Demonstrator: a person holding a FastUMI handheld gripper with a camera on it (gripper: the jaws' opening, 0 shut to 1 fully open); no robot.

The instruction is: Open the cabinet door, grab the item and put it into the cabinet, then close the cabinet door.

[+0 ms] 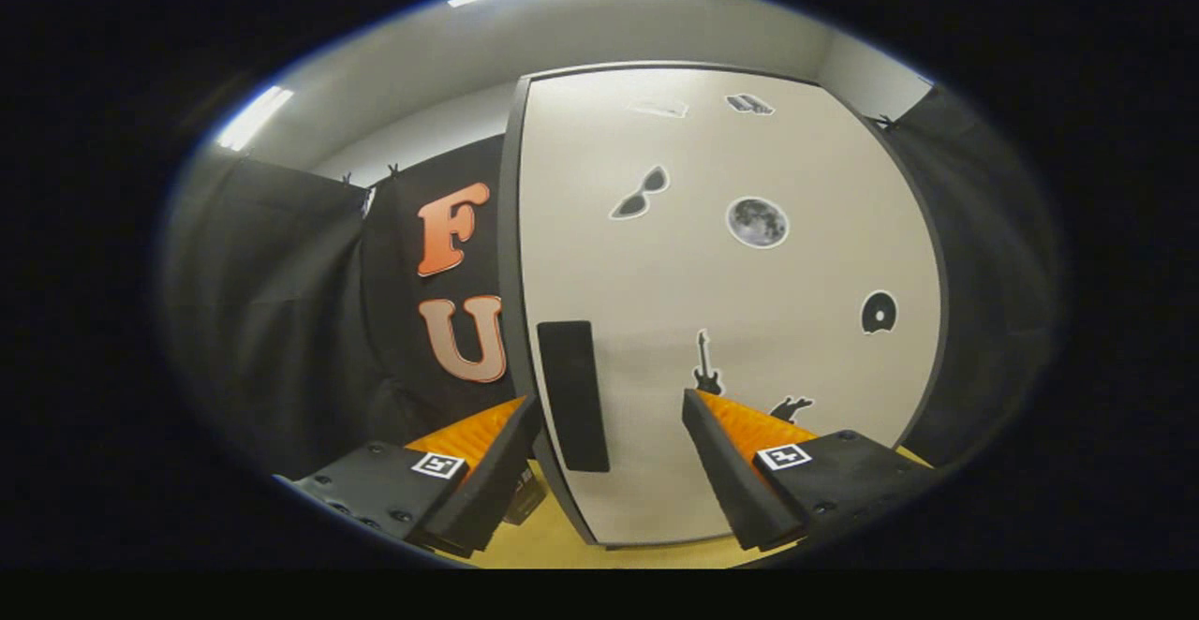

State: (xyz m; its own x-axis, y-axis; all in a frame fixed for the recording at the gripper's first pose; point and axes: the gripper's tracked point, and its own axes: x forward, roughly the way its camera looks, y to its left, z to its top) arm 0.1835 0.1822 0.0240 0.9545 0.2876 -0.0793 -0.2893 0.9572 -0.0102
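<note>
A white cabinet door [731,302] with a dark frame stands shut right ahead of me, dotted with small stickers such as a moon, sunglasses and a guitar. Its black rectangular handle [573,395] sits low near the door's left edge. My gripper [611,409] is open, and the handle lies between the two fingers, closer to the left fingertip [520,414]. The fingers are apart from the handle and nothing is held. The item for the cabinet is hidden from me.
The cabinet stands on a yellow-tan tabletop [553,545], seen just below the fingers. A small dark object [526,498] lies on the table beside the cabinet's lower left corner, under the left finger. Black cloth walls [281,320] close in left and right.
</note>
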